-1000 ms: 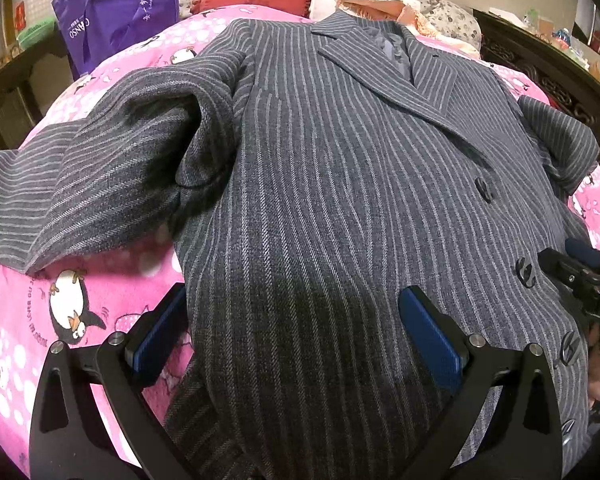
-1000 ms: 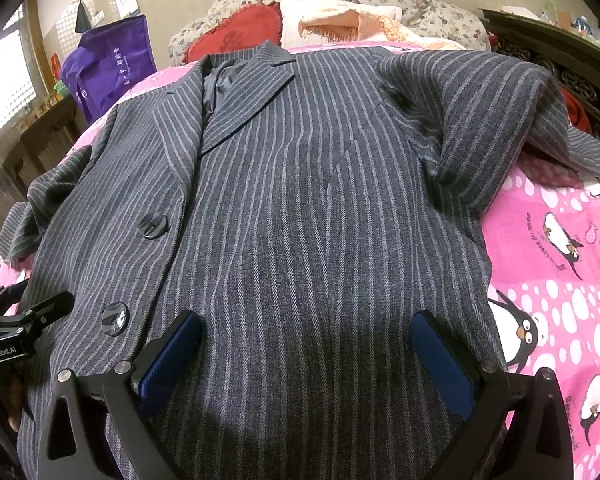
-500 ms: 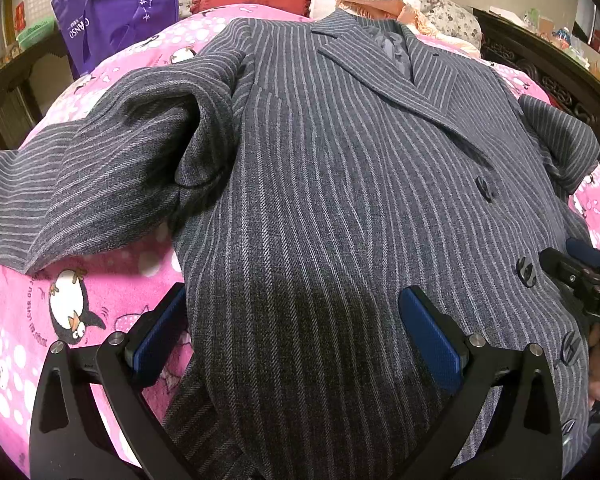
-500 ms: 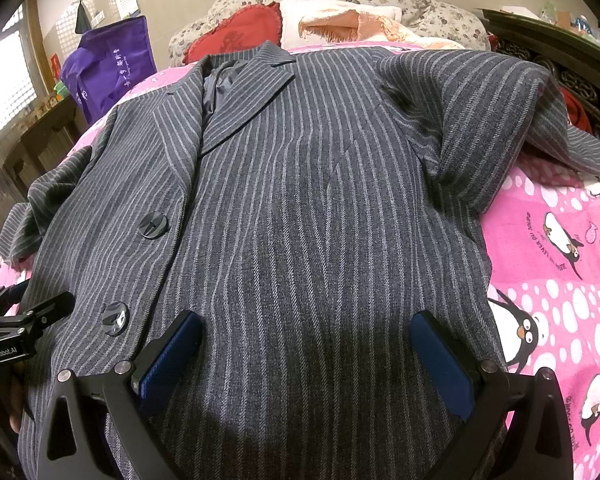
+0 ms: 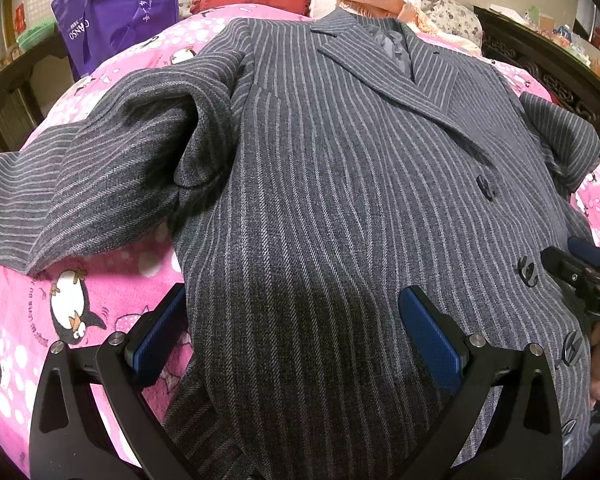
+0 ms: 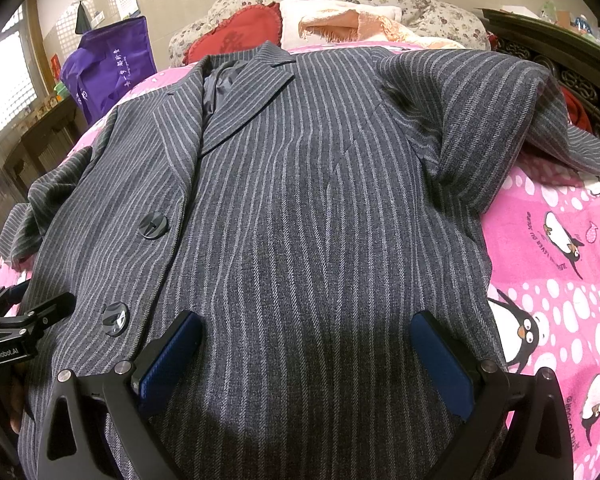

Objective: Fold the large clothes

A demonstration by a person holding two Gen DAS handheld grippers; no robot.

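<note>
- Both grippers hang low over the near hem of the coat point(image 5: 340, 208): the left gripper point(image 5: 296, 336) has its jaws spread wide with nothing between them, and the right gripper point(image 6: 308, 356) is likewise spread and empty.
- One grey pinstriped coat lies face up on the pink penguin blanket point(image 5: 60, 304), collar at the far end, hem nearest the cameras.
- Its left sleeve point(image 5: 80, 196) sprawls out to the left in a bunched heap; the right sleeve point(image 6: 520, 120) is flung out to the far right, partly past the blanket's edge.
- Risk, as a judgement: thick wool may slip from a shallow pinch, so a fold begun at the hem could sag or drop halfway.
- Risk: a pinch may catch only the top front panel, leaving the back layer behind and opening the coat.
- Risk: folding the body before the sleeves are laid in would trap the bunched left sleeve as a lump.
- Risk: the right sleeve, hanging toward the dark carved frame point(image 6: 580, 80), could drag the coat sideways.
- Count: one coat, two sleeves, two grippers.
- Buttons point(image 6: 153, 226): two show plainly in the right view; the left view shows about five down the front edge, some small and hard to confirm.
- Far end: one red heart cushion point(image 6: 236, 36), one purple bag point(image 6: 112, 68), one peach cloth point(image 6: 352, 24).
</note>
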